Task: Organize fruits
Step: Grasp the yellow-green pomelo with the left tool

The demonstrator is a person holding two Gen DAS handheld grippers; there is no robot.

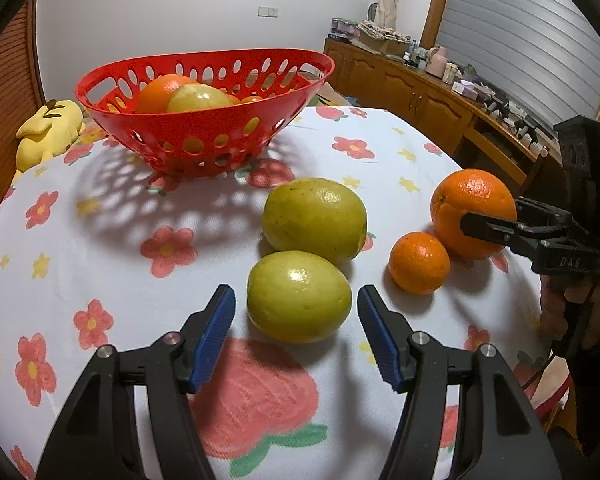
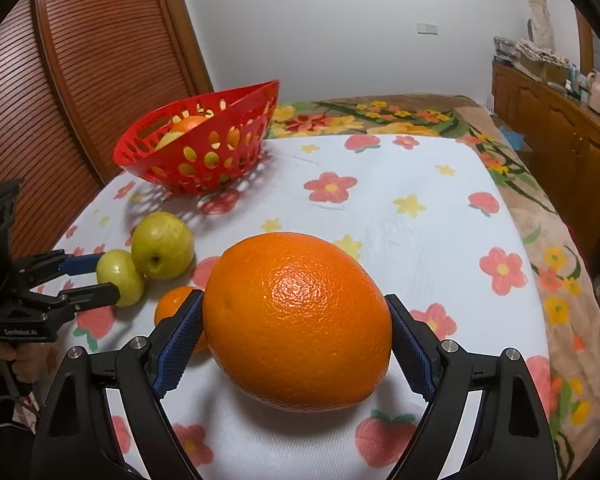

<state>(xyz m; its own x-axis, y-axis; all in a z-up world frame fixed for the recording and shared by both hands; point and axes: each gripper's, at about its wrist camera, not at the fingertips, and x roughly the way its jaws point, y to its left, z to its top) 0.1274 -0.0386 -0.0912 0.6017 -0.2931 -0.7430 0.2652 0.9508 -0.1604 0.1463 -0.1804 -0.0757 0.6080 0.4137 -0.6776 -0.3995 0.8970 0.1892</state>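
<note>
The left gripper (image 1: 296, 308) has its blue-padded fingers (image 1: 216, 332) spread to either side of the near green fruit (image 1: 299, 296), with a gap visible on both sides. This fruit lies on the flowered cloth (image 1: 100, 240) of the desk, touching a second green fruit (image 1: 314, 218) just behind it.

The right gripper (image 2: 296, 344) has its fingers (image 2: 178, 350) set against both flanks of the big orange (image 2: 298, 320), pinching it; whether the orange rests on the cloth or sits just above it cannot be told. A small orange (image 1: 419, 263) sits just beside the big one, on its left.

The red basket (image 1: 204, 136) stands farther back on the desk, well apart from the loose fruit; it holds an orange (image 1: 160, 90) and a yellow-green fruit (image 1: 198, 98). A yellow plush toy (image 1: 48, 132) lies beyond the desk's left edge.
</note>
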